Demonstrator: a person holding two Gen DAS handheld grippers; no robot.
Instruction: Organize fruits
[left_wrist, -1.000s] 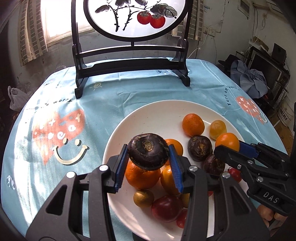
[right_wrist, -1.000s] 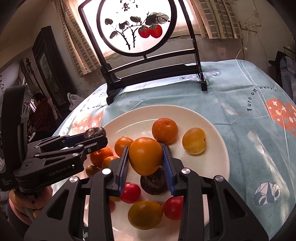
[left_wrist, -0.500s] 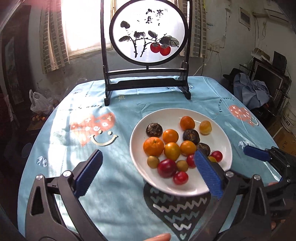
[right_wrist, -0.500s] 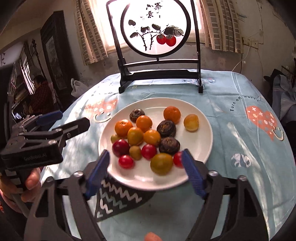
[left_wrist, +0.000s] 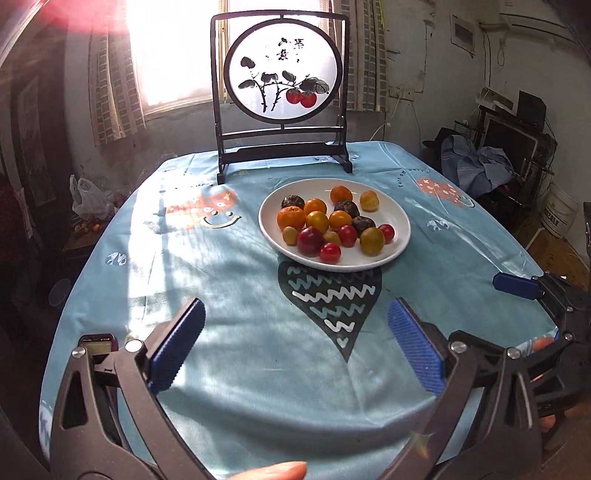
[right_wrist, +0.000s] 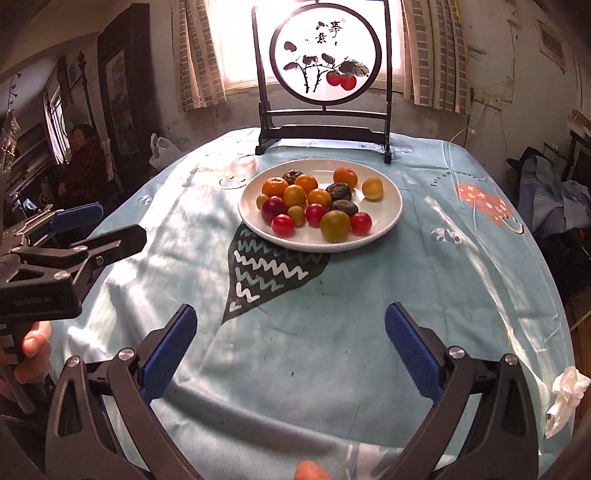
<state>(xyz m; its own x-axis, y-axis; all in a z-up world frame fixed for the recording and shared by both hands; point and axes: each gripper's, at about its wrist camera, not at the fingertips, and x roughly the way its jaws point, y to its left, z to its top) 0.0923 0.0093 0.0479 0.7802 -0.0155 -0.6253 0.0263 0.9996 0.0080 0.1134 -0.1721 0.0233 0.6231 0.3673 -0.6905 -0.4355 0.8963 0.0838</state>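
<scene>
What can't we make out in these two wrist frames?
- Left wrist view: right gripper runs off the right edge; only one pad is visible.
- Right wrist view: the orange thing at the bottom edge is cut off and unidentifiable.
- Both views: the dark fruits on the white plate are too small to identify.

Light source: daylight through a curtained window (left_wrist: 177, 55) behind the table, blown out to white in both views.
Backlight: the round painted screen (left_wrist: 282, 70) glows, its frame nearly black.
Glare: a pink-red flare spreads over the upper left of the left wrist view.
Table: the blue tablecloth (left_wrist: 258, 295) shows soft, streaky patches of sun and shade.
Shadows: the white plate (right_wrist: 391, 218) casts a faint shadow on its near side.
Room: corners and side walls are dim.
Distortion: strong fisheye bending, dark vignette at the edges.
Sharpness: centre fairly crisp, near edges slightly smeared.
</scene>
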